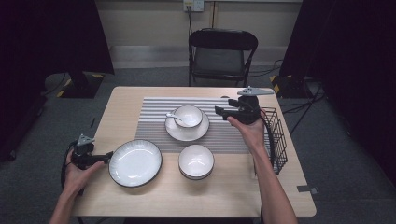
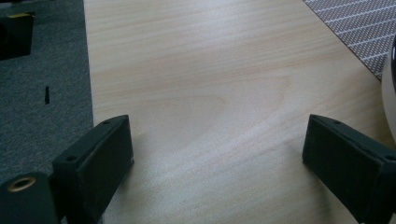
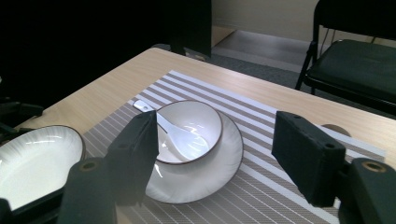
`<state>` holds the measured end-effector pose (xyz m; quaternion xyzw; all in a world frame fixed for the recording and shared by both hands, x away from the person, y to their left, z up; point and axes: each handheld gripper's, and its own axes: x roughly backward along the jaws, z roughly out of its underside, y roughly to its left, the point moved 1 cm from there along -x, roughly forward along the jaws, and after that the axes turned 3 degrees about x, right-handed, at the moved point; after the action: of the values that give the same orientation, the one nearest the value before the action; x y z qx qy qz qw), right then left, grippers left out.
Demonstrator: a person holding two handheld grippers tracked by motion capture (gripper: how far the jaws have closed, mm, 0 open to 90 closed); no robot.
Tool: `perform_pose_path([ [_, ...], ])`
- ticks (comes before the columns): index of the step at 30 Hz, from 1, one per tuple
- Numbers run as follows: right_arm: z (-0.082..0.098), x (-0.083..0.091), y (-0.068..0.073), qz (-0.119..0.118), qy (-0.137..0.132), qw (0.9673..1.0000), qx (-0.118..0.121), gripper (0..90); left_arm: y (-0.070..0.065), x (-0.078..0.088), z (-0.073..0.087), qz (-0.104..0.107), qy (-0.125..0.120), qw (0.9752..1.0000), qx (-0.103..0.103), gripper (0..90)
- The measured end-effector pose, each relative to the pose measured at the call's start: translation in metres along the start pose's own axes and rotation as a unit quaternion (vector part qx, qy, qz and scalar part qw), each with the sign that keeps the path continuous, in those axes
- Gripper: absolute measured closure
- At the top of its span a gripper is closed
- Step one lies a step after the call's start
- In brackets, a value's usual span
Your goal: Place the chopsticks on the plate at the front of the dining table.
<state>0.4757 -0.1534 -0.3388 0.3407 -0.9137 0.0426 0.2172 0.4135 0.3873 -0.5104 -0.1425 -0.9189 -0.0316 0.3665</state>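
High view: the right gripper (image 1: 218, 111) is held above the grey-and-white striped placemat (image 1: 154, 116), just right of a small white bowl with a dark rim (image 1: 189, 115). That bowl sits on a white saucer (image 1: 187, 132) and holds a white ceramic spoon (image 1: 175, 117). Right gripper view looks along its 2 black jaws, which stand wide apart with nothing between them; the bowl (image 3: 191, 128), spoon (image 3: 173, 133) and saucer (image 3: 205, 172) lie beyond them. The left gripper (image 1: 108, 156) rests low at the left edge of the light wooden table (image 1: 210, 200), its tips just beside a large white ribbed plate with a dark rim (image 1: 135, 163). Left gripper view shows its jaws open over bare wood. A 2nd white bowl (image 1: 196, 161) stands right of the plate. A black wire basket (image 1: 276, 140) stands at the table's right edge.
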Motion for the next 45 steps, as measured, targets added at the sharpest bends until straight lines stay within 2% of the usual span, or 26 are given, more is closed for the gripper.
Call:
perform_pose_path([
  [4,-0.001,0.007,-0.007,0.008,-0.003,1.0000,-0.004,31.5,0.000,0.000,0.000,0.001,0.000,1.0000,0.000,7.9],
  [6,0.000,0.012,-0.011,0.018,0.003,0.9998,-0.002,31.6,0.000,0.000,0.000,0.002,0.000,1.0000,0.000,7.9],
  [15,0.005,0.024,-0.026,0.037,0.010,0.9993,-0.001,33.0,0.000,0.000,0.000,0.001,0.000,1.0000,0.001,7.9],
  [28,0.012,0.035,-0.052,0.064,0.005,0.9978,-0.018,33.1,0.000,0.000,0.000,0.000,0.000,1.0000,0.001,7.9],
  [31,0.013,0.036,-0.058,0.066,0.001,0.9976,-0.023,32.9,0.000,0.000,0.000,0.000,0.000,1.0000,0.001,7.9],
  [36,0.019,0.029,-0.068,0.071,0.019,0.9968,-0.033,33.6,0.000,0.000,0.000,0.000,0.000,1.0000,0.001,7.9],
  [45,0.021,0.023,-0.074,0.081,0.022,0.9956,-0.040,34.2,0.000,0.000,0.000,0.001,0.000,1.0000,0.001,7.9],
])
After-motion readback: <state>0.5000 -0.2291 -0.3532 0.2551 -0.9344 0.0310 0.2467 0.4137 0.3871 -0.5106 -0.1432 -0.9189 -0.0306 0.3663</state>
